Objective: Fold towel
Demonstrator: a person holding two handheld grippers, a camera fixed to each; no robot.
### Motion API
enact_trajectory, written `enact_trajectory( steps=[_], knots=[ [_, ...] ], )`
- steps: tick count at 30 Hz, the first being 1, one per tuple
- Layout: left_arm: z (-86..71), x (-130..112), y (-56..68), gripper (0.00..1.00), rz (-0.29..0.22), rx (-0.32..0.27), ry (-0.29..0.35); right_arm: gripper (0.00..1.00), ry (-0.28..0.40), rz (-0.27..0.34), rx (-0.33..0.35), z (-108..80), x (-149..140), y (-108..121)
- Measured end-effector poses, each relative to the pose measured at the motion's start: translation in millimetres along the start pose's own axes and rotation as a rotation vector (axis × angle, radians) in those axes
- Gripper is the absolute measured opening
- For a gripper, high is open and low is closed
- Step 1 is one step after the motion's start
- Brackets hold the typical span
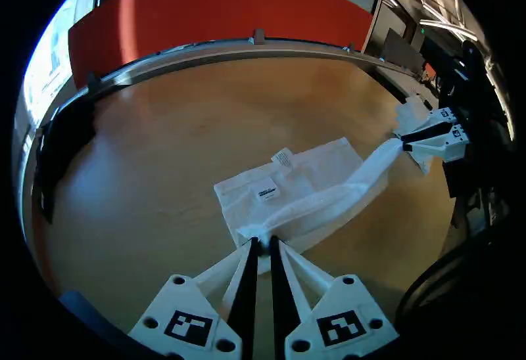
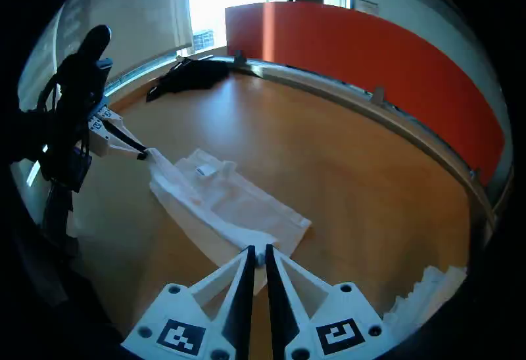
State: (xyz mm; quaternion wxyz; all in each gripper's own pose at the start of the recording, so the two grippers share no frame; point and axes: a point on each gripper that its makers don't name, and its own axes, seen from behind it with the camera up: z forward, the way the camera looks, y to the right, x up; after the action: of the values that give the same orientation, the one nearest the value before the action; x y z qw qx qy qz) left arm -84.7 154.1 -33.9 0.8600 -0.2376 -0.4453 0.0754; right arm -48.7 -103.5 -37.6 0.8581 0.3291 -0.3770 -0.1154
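Observation:
A white towel (image 1: 309,186) lies on a wooden table (image 1: 184,136), partly lifted along one edge that stretches between the two grippers. My left gripper (image 1: 263,245) is shut on one corner of it. My right gripper (image 1: 402,142) appears at the far right of the left gripper view, pinching the opposite corner. In the right gripper view the towel (image 2: 223,205) runs from my right gripper (image 2: 254,255), shut on its near corner, to the left gripper (image 2: 141,155) at the far left. A small label (image 1: 267,192) shows on the cloth.
An orange partition (image 1: 217,12) stands behind the table's curved far rim. A dark garment (image 2: 191,74) lies at the table's far edge near the window. More white cloth (image 2: 427,294) sits at lower right of the right gripper view. A person's dark sleeve (image 2: 62,136) holds the left gripper.

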Motion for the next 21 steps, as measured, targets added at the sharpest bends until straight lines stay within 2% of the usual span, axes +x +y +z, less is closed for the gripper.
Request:
enact_trajectory(
  steps=[11, 21],
  knots=[
    [28.7, -0.4, -5.8, 0.13, 0.008, -0.007, -0.025, 0.12, -0.050, 0.019, -0.013, 24.4, -14.2, 16.4],
    [55.8, 11.4, -26.4, 0.22, 0.003, 0.027, -0.004, 0.12, -0.055, 0.046, -0.037, 48.8, -12.2, 28.8]
  ],
)
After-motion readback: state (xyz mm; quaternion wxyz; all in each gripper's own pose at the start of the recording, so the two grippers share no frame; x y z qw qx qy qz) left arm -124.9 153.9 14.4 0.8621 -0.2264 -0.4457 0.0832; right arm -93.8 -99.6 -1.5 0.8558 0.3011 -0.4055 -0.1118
